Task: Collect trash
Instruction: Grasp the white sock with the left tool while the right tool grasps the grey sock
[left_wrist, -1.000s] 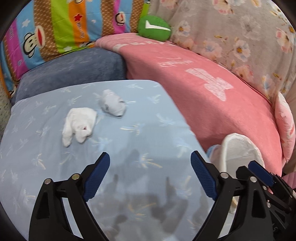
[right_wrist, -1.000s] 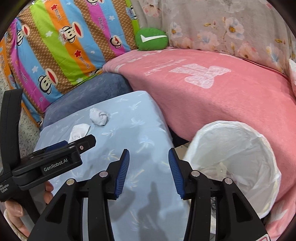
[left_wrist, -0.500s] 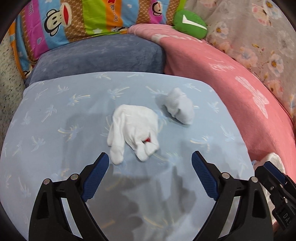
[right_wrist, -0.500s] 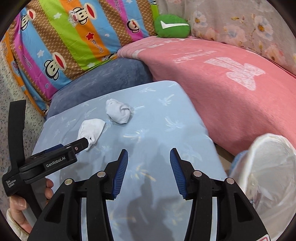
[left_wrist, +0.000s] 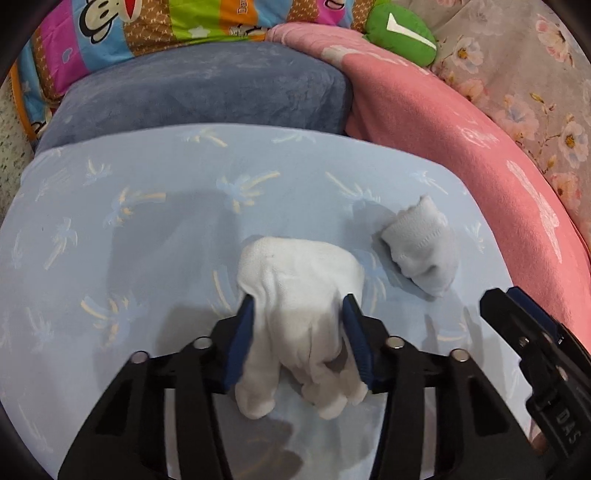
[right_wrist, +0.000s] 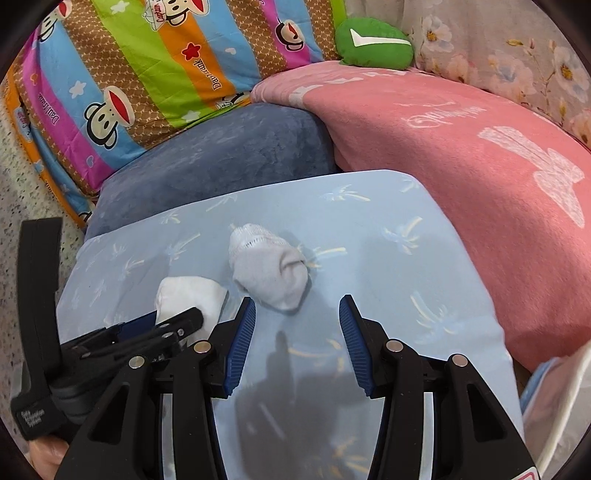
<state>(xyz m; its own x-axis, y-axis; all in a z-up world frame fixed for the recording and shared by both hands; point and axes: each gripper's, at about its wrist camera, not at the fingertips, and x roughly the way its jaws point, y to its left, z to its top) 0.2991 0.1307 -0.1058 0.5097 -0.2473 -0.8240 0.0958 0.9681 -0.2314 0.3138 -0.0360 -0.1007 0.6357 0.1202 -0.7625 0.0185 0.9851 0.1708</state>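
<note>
Glove, white and crumpled, lay on the blue palm-print cushion, its fingers trailing back between the left tool, whose jaws had just been closing and now pinched it. Right tool hung spread, the balled sock just ahead.

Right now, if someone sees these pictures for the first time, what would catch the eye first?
First, the white glove in the middle of the light blue cloth, squeezed between the blue pads of the left hand-held gripper, whose jaws have just been closing on it. Just to its right lies a balled grey sock, with the right hand-held gripper open before it. Behind, a striped monkey-print cushion stands out.
</note>
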